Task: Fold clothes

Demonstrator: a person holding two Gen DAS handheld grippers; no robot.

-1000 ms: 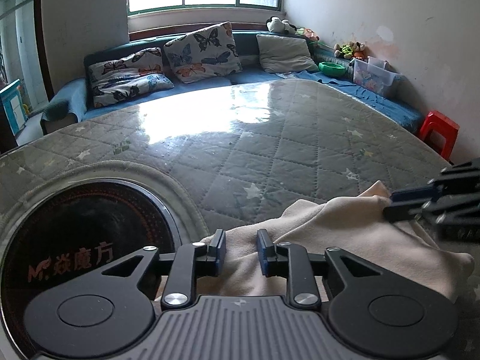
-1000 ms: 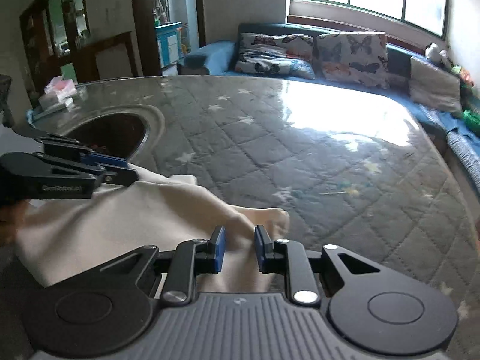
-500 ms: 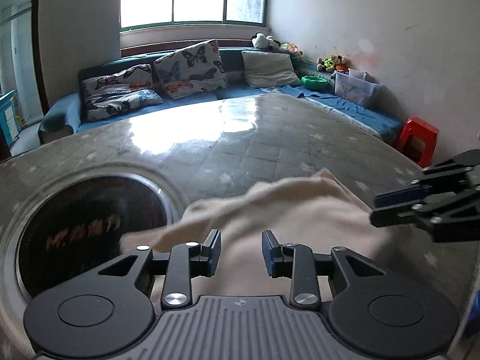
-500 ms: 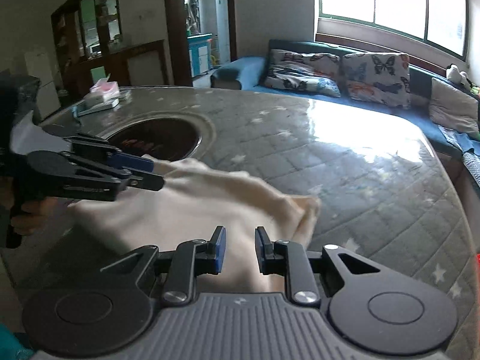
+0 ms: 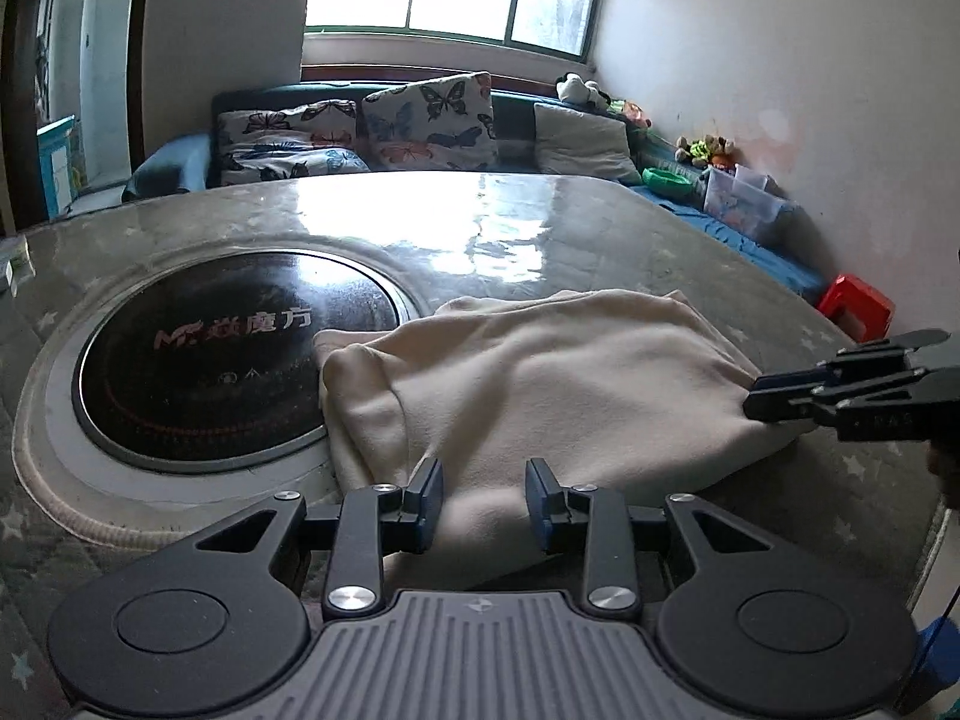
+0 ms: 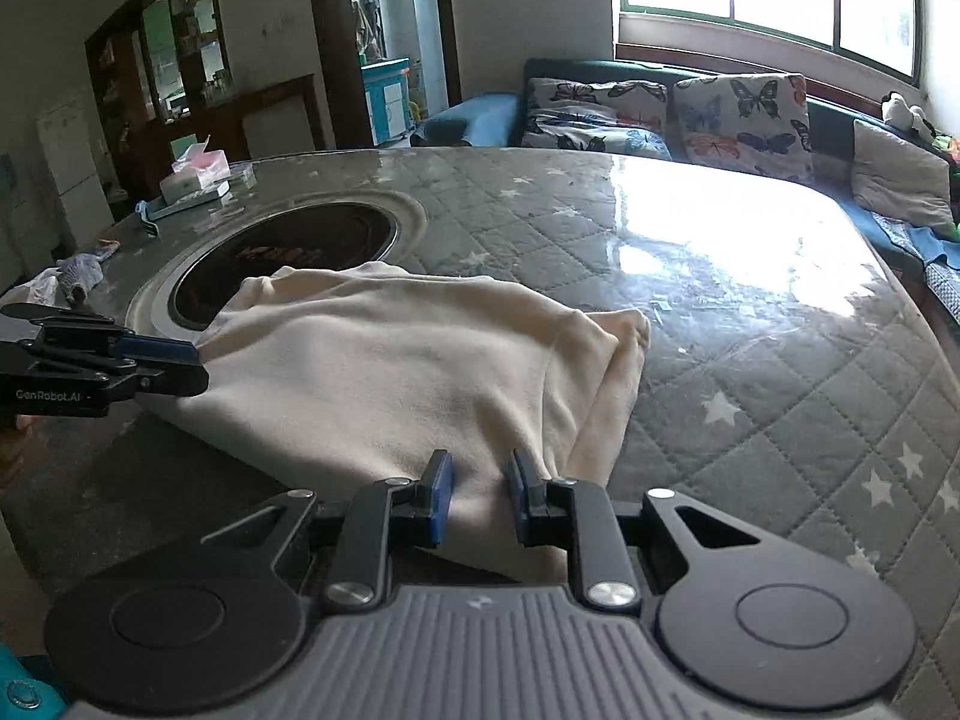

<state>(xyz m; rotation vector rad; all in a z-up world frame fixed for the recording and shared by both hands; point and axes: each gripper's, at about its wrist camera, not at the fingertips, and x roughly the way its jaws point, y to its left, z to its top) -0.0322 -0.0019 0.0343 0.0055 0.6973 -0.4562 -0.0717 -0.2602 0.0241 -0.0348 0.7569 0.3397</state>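
Observation:
A cream garment [image 5: 540, 372] [image 6: 390, 360] lies spread on the quilted grey table [image 5: 540, 228] [image 6: 750, 360], its left end overlapping the round black hob [image 5: 228, 348] [image 6: 288, 246]. My left gripper [image 5: 484, 498] is shut on the garment's near edge, with cloth bunched between its narrowly set jaws. In the right wrist view the left gripper [image 6: 201, 367] sits at the garment's left corner. My right gripper [image 6: 480, 495] is shut on the near right edge, and creases run to its fingers. In the left wrist view the right gripper [image 5: 750, 399] touches the right corner.
A sofa with butterfly cushions [image 5: 432, 120] [image 6: 738, 114] runs behind the table. A red stool [image 5: 858, 306] stands at the right. A tissue box [image 6: 192, 174] and crumpled cloths [image 6: 78, 270] lie at the table's far left. A hand [image 6: 18, 420] holds the left gripper.
The garment went from a bunched heap to spread flat on the table, drawn towards the near edge. Both grippers pulled back and up with it. The left jaws stand slightly wider.

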